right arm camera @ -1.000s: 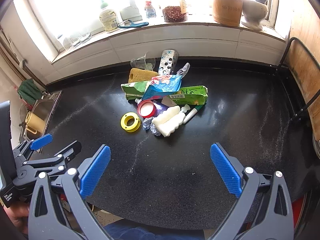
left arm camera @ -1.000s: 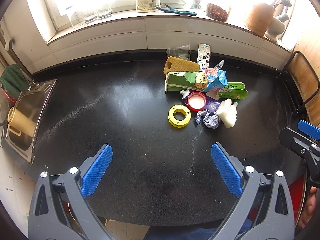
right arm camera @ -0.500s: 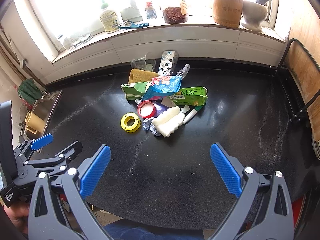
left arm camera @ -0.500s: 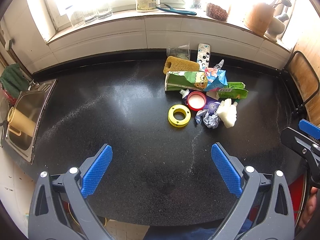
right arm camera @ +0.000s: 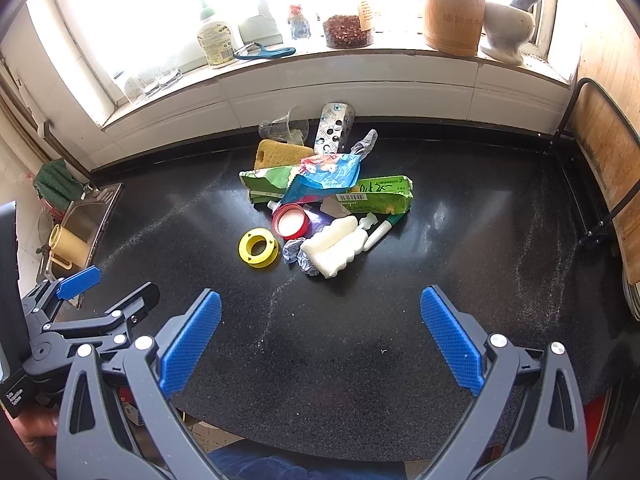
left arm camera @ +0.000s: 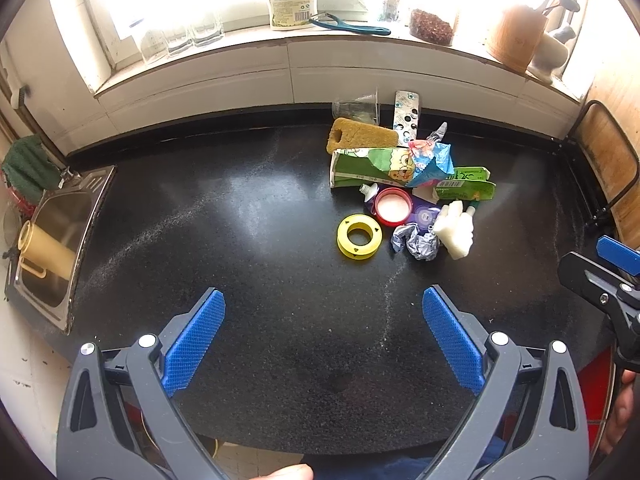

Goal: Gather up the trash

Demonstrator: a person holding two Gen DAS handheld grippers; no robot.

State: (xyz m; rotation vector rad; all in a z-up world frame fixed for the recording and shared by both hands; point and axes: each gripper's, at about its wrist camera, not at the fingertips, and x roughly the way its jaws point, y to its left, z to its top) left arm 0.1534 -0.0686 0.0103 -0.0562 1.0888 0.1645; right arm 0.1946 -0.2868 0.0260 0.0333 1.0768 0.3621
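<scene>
A pile of trash lies on the black counter (left arm camera: 256, 280): a yellow tape ring (left arm camera: 359, 237), a red lid (left arm camera: 393, 206), crumpled foil (left arm camera: 416, 243), a white plastic bottle (left arm camera: 454, 230), green cartons (left arm camera: 368, 167), a blue wrapper (left arm camera: 434, 162), a sponge (left arm camera: 362, 139) and a blister pack (left arm camera: 406, 116). The same pile shows in the right wrist view, with the ring (right arm camera: 258, 247) and bottle (right arm camera: 332, 247) nearest. My left gripper (left arm camera: 324, 336) is open and empty, well short of the pile. My right gripper (right arm camera: 320, 338) is open and empty too.
A steel sink (left arm camera: 52, 236) with a yellow cup (left arm camera: 44, 250) sits at the left edge. The window sill holds a bottle (left arm camera: 292, 0), glasses (left arm camera: 180, 40), a jar and a wooden holder (right arm camera: 454, 10). A wooden board in a rack (right arm camera: 608, 168) stands at right.
</scene>
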